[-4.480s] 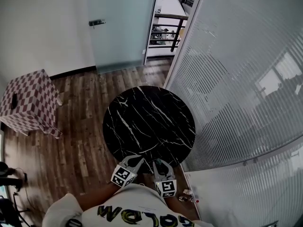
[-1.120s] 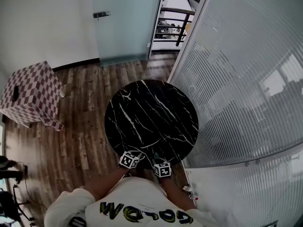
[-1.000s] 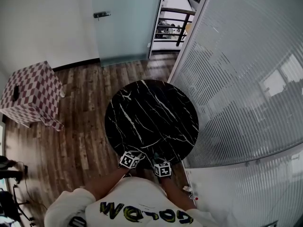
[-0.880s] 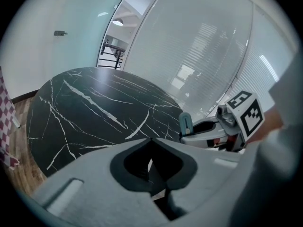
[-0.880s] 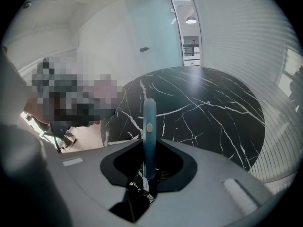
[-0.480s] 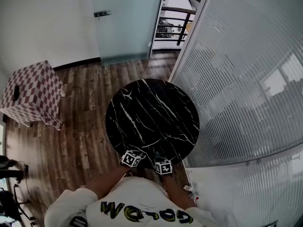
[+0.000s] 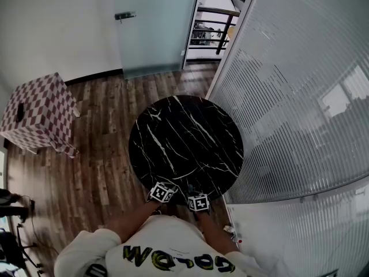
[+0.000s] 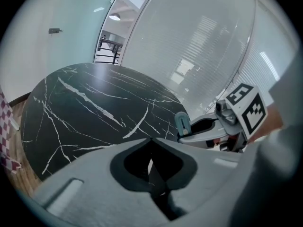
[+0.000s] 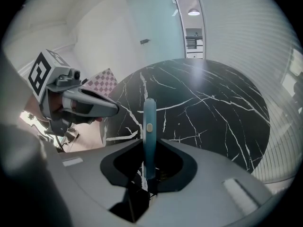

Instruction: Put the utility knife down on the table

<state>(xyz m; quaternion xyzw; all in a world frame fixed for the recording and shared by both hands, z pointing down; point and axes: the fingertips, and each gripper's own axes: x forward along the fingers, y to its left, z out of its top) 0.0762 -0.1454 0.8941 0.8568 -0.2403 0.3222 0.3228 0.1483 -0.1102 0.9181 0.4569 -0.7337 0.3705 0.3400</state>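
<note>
As we stand at the near rim of the round black marble tabletop (image 7: 184,137), our right gripper (image 9: 149,144) has its fingers pinching the blue utility knife (image 9: 149,119), which juts ahead of them over the dark surface rather than lying on it. Just beside it, our left gripper (image 8: 151,140) shows fingers pressed together with nothing between. Beyond the tabletop lies the wooden floor (image 7: 98,154), with a checkered cube (image 7: 37,117) at the left, a ribbed glass wall (image 7: 288,97) at the right, and a frosted glass door (image 7: 153,27) farthest off.
</note>
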